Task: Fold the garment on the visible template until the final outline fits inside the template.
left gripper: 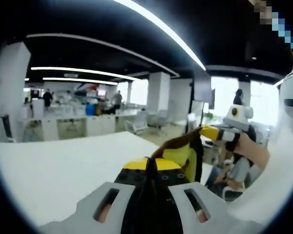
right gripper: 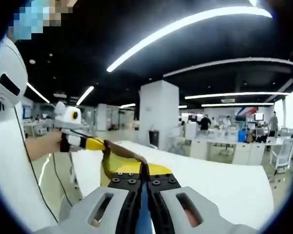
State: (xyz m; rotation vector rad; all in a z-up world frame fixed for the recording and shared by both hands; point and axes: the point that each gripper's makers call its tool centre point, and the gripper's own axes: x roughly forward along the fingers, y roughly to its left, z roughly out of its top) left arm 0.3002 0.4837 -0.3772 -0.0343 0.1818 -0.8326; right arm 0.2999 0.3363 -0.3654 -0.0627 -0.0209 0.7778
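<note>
White tabletop (left gripper: 53, 165) below. Garment (left gripper: 178, 155), yellow and dark, is lifted off it, stretched between both hand-held grippers: left hand-held gripper (left gripper: 154, 187) and right hand-held gripper (right gripper: 144, 187) each clamped on an edge. Likely mid-fold; next, lay it flat. Template unseen. Right gripper view adds a white pillar (right gripper: 158, 114).

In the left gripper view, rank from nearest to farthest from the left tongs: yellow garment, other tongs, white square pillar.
1. Yellow and dark fabric garment, clamped in the left tongs.
2. Right tongs, right of centre.
3. White square pillar, background centre.
</note>
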